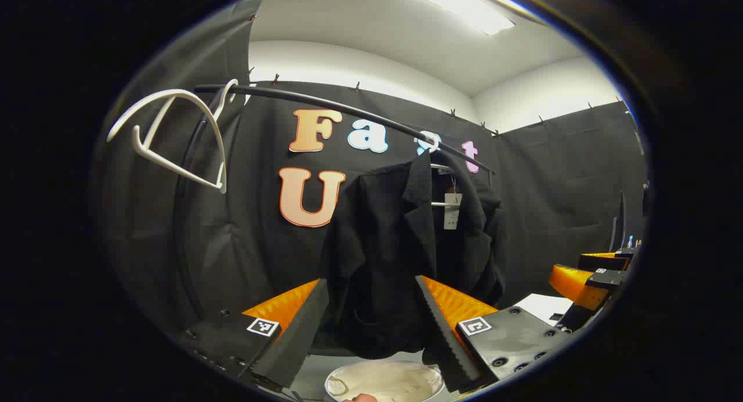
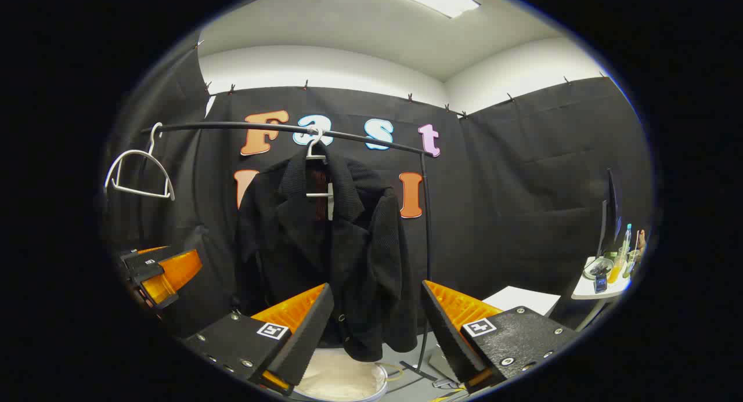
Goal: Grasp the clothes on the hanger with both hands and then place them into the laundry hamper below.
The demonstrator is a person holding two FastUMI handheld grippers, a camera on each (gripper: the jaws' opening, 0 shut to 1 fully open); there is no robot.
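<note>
Nearest the camera in the left gripper view, the left gripper (image 1: 371, 326) sits at six o'clock with its orange-backed fingers spread wide, holding nothing. Between them hangs a black jacket (image 1: 395, 257) on a white hanger (image 1: 430, 144) hooked over a dark rail (image 1: 325, 103). At ten o'clock an empty white hanger (image 1: 174, 135) hangs on the same rail. At four o'clock is the right gripper (image 1: 586, 280).

In the right gripper view, the right gripper (image 2: 377, 326) at six o'clock is also spread open and empty, the jacket (image 2: 325, 251) ahead and slightly left, apparently not yet touched.

To do this step well, each gripper should probably close on one side of the jacket, near the shoulders, then lift together so the collar clears the hanger.

The hamper (image 1: 383, 381) stands directly below the jacket at six o'clock; its pale lining looks empty, though only part shows.
</note>
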